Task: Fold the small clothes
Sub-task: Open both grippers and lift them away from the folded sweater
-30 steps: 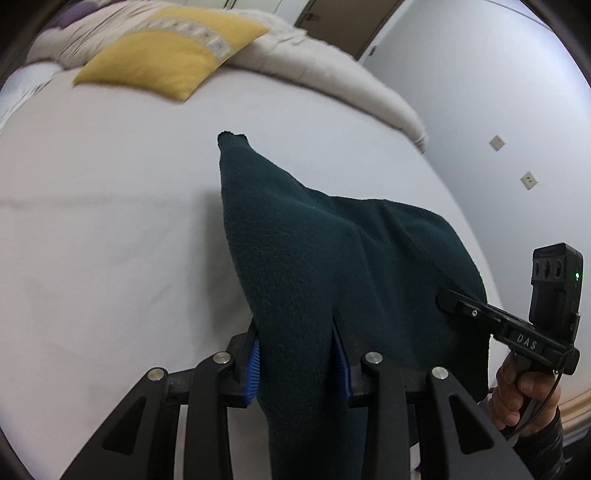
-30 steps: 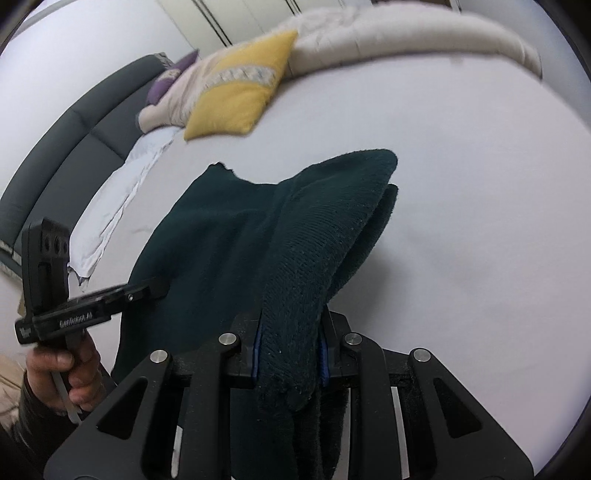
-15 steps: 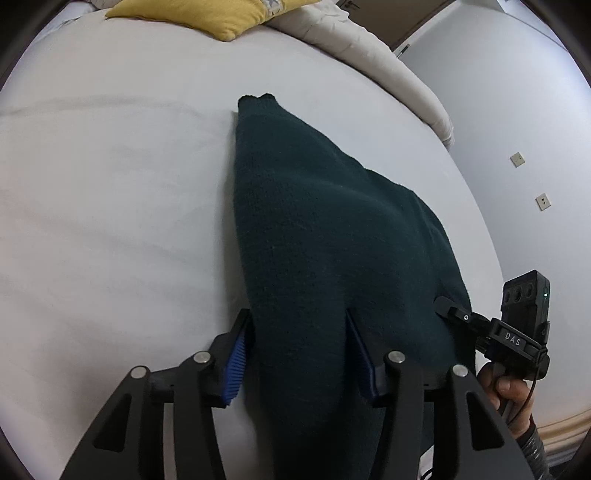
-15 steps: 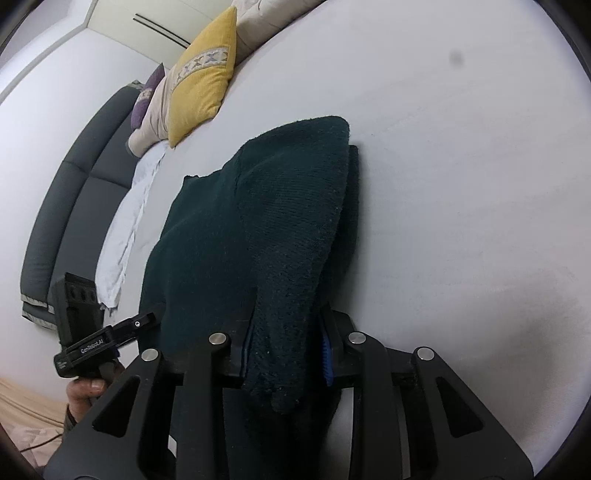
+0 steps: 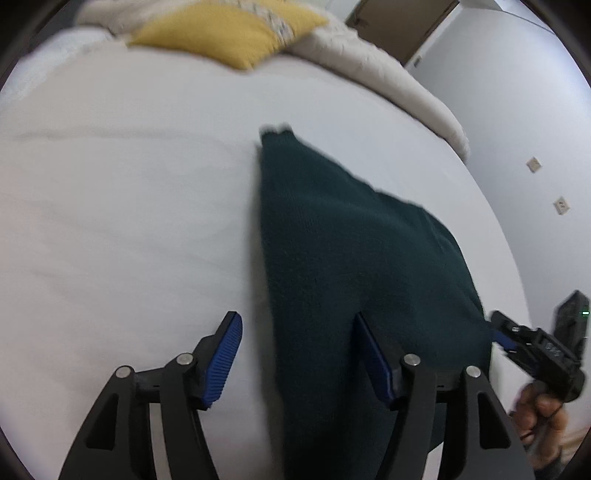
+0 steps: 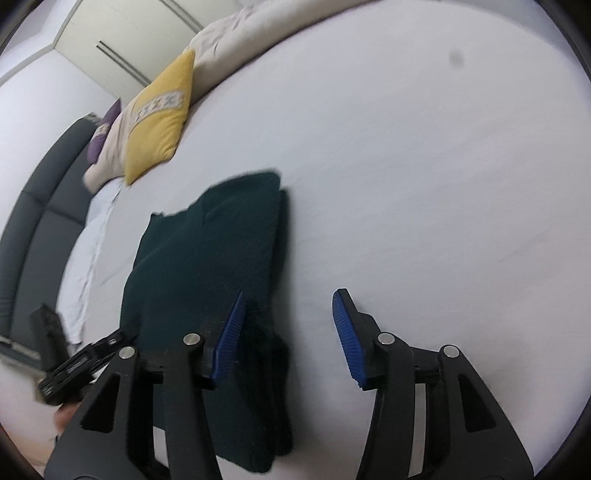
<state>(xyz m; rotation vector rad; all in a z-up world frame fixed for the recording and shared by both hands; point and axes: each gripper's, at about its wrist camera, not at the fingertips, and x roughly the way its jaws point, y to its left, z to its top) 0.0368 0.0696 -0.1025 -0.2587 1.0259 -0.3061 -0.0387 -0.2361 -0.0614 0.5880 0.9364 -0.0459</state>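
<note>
1. Across the middle of the white bed (image 5: 110, 221) lies the dark green knit garment (image 5: 351, 258) – flat on the sheet, doubled over, its far corner pointing toward the yellow pillow (image 5: 229, 33) at the top of the frame.
2. Near the bottom of the left wrist view the left gripper (image 5: 297, 354) has its jaws opening; the near end of the garment runs between them, but the blue pads stand clear of it, so nothing is gripped.
3. Low in the right wrist view the right gripper (image 6: 286, 332) is opening too. Its left pad sits just beside the garment's folded right edge, the rest of the gap over bare sheet.
4. The knit looks soft, thick and light – it should drape and sag, not hold a crease, and it is not fragile.
5. Best hold, I judge: pinch both layers at a corner or hem edge, one gripper each side.
6. The near edge is blurred, so its layer count is probably two.
</note>
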